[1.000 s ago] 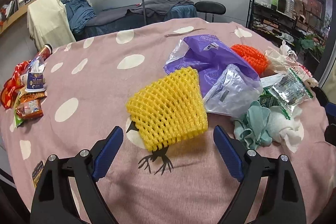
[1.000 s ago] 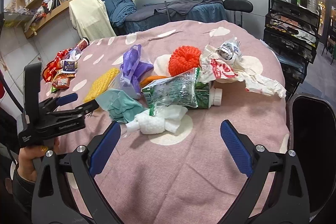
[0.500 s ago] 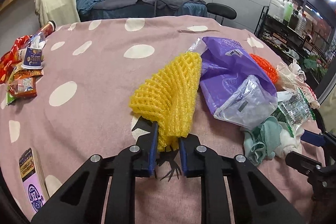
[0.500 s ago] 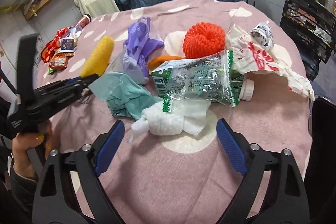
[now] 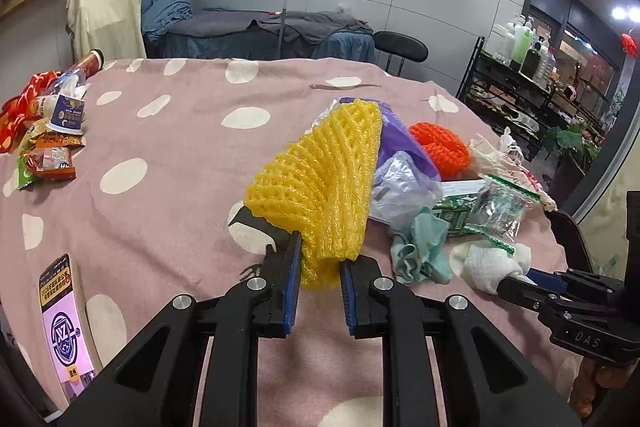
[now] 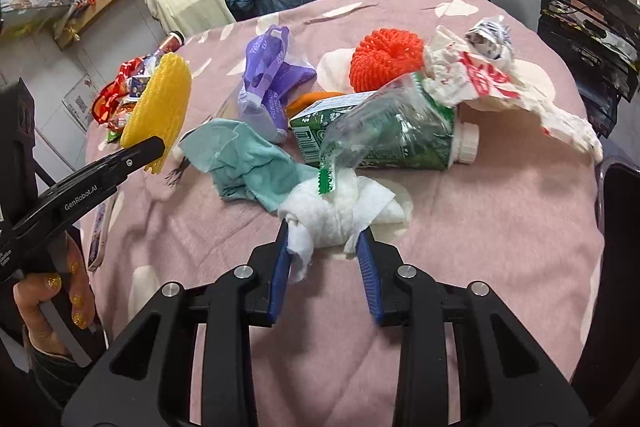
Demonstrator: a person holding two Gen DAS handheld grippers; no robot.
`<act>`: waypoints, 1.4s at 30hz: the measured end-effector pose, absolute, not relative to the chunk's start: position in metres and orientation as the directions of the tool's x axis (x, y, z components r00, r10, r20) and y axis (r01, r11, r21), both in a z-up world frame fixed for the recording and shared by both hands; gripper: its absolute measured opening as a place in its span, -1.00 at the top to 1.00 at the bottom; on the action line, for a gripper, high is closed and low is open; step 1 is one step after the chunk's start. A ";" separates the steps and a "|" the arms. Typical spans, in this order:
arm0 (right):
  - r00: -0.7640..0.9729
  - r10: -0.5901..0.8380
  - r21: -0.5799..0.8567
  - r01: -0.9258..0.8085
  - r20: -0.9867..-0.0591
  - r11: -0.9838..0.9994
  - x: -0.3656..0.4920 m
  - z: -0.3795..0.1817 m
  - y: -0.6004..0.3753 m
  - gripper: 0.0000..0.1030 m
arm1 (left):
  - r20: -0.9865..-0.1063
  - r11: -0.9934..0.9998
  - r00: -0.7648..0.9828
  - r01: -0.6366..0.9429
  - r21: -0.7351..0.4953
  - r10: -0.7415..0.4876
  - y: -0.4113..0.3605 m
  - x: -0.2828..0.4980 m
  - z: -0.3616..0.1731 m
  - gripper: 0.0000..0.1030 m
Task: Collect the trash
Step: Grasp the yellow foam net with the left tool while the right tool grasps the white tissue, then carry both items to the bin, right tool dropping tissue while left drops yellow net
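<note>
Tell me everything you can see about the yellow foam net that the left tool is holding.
The yellow foam net is a soft sleeve of diamond-shaped mesh, apparently spongy foam. The left tool pinches its lower end, bunching the mesh there, while the rest fans out upward and tilts away over the pink spotted tablecloth. Seen from the right wrist, it looks lifted off the cloth. Behind it lies a purple plastic bag; whether they touch is unclear.

From my right wrist view I lose half the green carton (image 6: 374,141) behind a clear wrapper (image 6: 372,131), and the orange piece (image 6: 308,99) under the purple bag (image 6: 266,75) stays unidentifiable.
</note>
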State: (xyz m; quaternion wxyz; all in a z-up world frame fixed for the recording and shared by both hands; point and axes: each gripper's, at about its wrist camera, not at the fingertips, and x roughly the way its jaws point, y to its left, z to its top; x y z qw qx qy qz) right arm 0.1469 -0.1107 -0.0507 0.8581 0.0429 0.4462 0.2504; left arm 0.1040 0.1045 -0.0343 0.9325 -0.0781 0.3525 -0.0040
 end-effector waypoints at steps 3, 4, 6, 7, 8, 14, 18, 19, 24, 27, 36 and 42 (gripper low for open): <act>0.502 0.484 0.311 -0.390 -0.717 0.867 0.134 -0.043 -0.122 0.38 | -0.644 0.984 0.757 -0.011 -0.178 -0.108 0.094 0.098 -0.029 0.65; 0.513 0.483 0.311 -0.388 -0.710 0.868 0.130 -0.040 -0.125 0.38 | -0.640 0.984 0.760 0.001 -0.178 -0.116 0.089 0.096 -0.027 0.65; 0.553 0.473 0.303 -0.374 -0.686 0.876 0.119 -0.033 -0.135 0.38 | -0.629 0.984 0.765 0.036 -0.175 -0.140 0.076 0.094 -0.022 0.65; 0.572 0.464 0.295 -0.367 -0.676 0.882 0.115 -0.029 -0.140 0.38 | -0.625 0.983 0.765 0.055 -0.177 -0.155 0.071 0.093 -0.020 0.65; 0.580 0.460 0.292 -0.363 -0.673 0.885 0.113 -0.027 -0.142 0.38 | -0.619 0.980 0.765 0.082 -0.180 -0.178 0.063 0.091 -0.017 0.65; 0.647 0.415 0.295 -0.292 -0.640 0.910 0.093 -0.013 -0.183 0.38 | -0.602 0.961 0.749 0.214 -0.177 -0.278 0.015 0.086 -0.009 0.65; 0.689 0.361 0.301 -0.212 -0.628 0.930 0.087 -0.009 -0.218 0.38 | -0.605 0.935 0.714 0.296 -0.195 -0.352 -0.013 0.089 -0.008 0.65; 0.701 0.343 0.305 -0.186 -0.625 0.934 0.086 -0.008 -0.228 0.38 | -0.605 0.929 0.707 0.312 -0.197 -0.365 -0.018 0.090 -0.008 0.65; 0.741 0.258 0.299 -0.081 -0.620 0.951 0.080 -0.009 -0.266 0.38 | -0.615 0.894 0.658 0.397 -0.206 -0.434 -0.050 0.095 -0.010 0.65; 0.752 0.198 0.299 -0.001 -0.629 0.954 0.080 -0.013 -0.294 0.38 | -0.622 0.871 0.625 0.441 -0.217 -0.472 -0.067 0.101 -0.011 0.65; 0.737 0.065 0.270 0.163 -0.672 0.949 0.090 -0.037 -0.346 0.38 | -0.650 0.825 0.553 0.521 -0.219 -0.521 -0.109 0.113 -0.020 0.65; 0.689 0.006 0.263 0.268 -0.724 0.927 0.097 -0.067 -0.374 -0.05 | -0.672 0.796 0.498 0.557 -0.236 -0.548 -0.132 0.120 -0.027 0.65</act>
